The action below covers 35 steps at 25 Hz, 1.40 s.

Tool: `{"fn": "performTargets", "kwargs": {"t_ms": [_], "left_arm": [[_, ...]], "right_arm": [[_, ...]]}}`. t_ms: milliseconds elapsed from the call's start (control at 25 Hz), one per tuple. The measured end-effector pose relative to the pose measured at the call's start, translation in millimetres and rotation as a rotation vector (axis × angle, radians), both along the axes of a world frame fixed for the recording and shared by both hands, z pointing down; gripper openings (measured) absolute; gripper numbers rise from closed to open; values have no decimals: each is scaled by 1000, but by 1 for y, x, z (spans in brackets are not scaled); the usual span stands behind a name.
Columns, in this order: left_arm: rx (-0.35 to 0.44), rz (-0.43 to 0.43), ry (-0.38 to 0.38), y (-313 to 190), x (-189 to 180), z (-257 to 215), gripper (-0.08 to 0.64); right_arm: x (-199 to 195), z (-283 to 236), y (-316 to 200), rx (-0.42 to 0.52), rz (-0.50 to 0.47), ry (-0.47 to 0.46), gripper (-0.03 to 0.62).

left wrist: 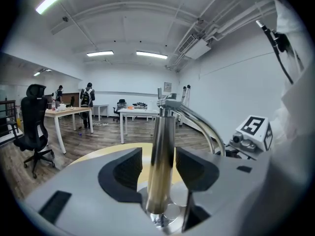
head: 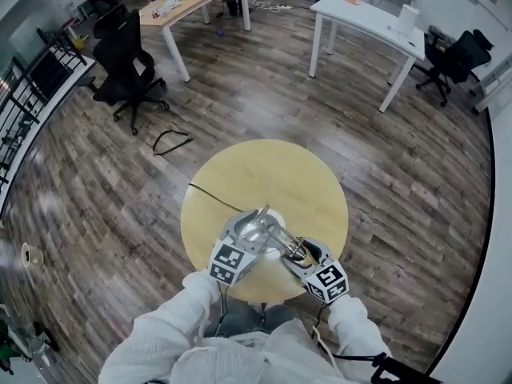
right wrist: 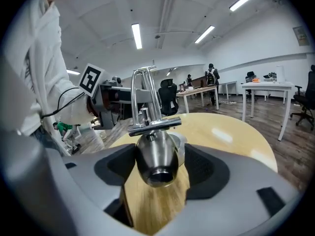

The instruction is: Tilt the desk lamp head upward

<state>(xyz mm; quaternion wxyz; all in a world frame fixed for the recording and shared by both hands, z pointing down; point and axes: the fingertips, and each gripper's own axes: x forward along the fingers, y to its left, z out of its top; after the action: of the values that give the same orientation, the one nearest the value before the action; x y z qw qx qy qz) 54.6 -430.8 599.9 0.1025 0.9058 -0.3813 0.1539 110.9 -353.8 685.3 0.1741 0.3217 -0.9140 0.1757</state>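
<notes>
A chrome desk lamp [head: 268, 234] stands at the near edge of the round wooden table [head: 264, 174]. In the left gripper view its upright post [left wrist: 162, 146] rises between the dark pads of my left gripper [left wrist: 160, 171], with a small gap on each side, so the jaws are open around it. In the right gripper view the rounded lamp head [right wrist: 156, 161] hangs from its bracket between the pads of my right gripper [right wrist: 158, 173], which is also open and not pressing on it. The head view shows the left gripper [head: 246, 237] and the right gripper [head: 300, 254] close together at the lamp.
The lamp's black cord [head: 212, 197] runs left across the table. A black office chair [head: 124, 62], a wooden desk [head: 192, 2] and a white desk [head: 368, 22] stand farther off. A cable loop [head: 170, 141] lies on the wood floor.
</notes>
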Motion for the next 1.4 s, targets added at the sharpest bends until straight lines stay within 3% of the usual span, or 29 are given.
{"fn": "performTargets", "kwargs": {"t_ms": [160, 320, 1400], "left_arm": [[-10, 8, 16, -2, -5, 4, 206], [8, 33, 17, -1, -1, 3, 149], [27, 48, -11, 2, 2, 2, 146]], "right_arm": [[-5, 4, 0, -17, -13, -33, 304], [-9, 3, 0, -32, -23, -42, 293], [21, -33, 20, -19, 43, 38, 284]]}}
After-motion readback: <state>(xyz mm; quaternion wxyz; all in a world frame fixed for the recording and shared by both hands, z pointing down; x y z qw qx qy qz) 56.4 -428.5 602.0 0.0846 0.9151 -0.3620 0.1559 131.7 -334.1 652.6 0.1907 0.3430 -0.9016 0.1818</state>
